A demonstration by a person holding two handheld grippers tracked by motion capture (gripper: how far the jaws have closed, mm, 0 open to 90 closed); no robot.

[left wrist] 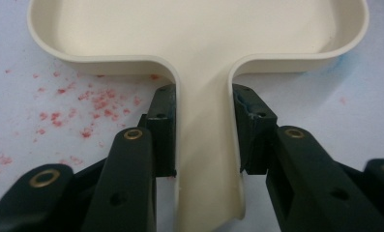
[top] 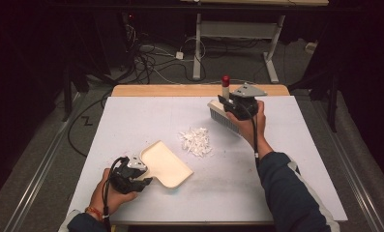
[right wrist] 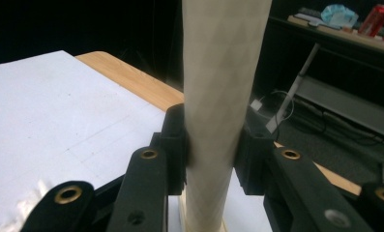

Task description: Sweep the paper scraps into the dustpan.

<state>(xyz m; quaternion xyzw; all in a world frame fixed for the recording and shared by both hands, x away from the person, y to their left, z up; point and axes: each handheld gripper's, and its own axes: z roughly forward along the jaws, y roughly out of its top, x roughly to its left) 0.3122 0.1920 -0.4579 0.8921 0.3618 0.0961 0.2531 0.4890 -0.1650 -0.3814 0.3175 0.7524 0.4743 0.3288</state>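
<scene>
A cream dustpan (top: 165, 164) lies on the white table sheet at the front left, its handle pointing toward the person. My left gripper (top: 140, 178) is shut on that handle (left wrist: 206, 145), one jaw on each side. A small brush (top: 222, 116) with a cream handle (right wrist: 221, 106) and a red tip (top: 225, 80) stands at the back right, bristles down on the sheet. My right gripper (top: 235, 104) is shut on its handle. A pile of white scraps (top: 196, 141) lies between the dustpan and the brush.
The white sheet (top: 276, 183) covers most of a wooden table (top: 180, 90) whose far edge shows bare. Red specks (left wrist: 83, 106) stain the sheet beside the dustpan handle. Cables and a table frame (top: 238, 48) stand on the floor beyond.
</scene>
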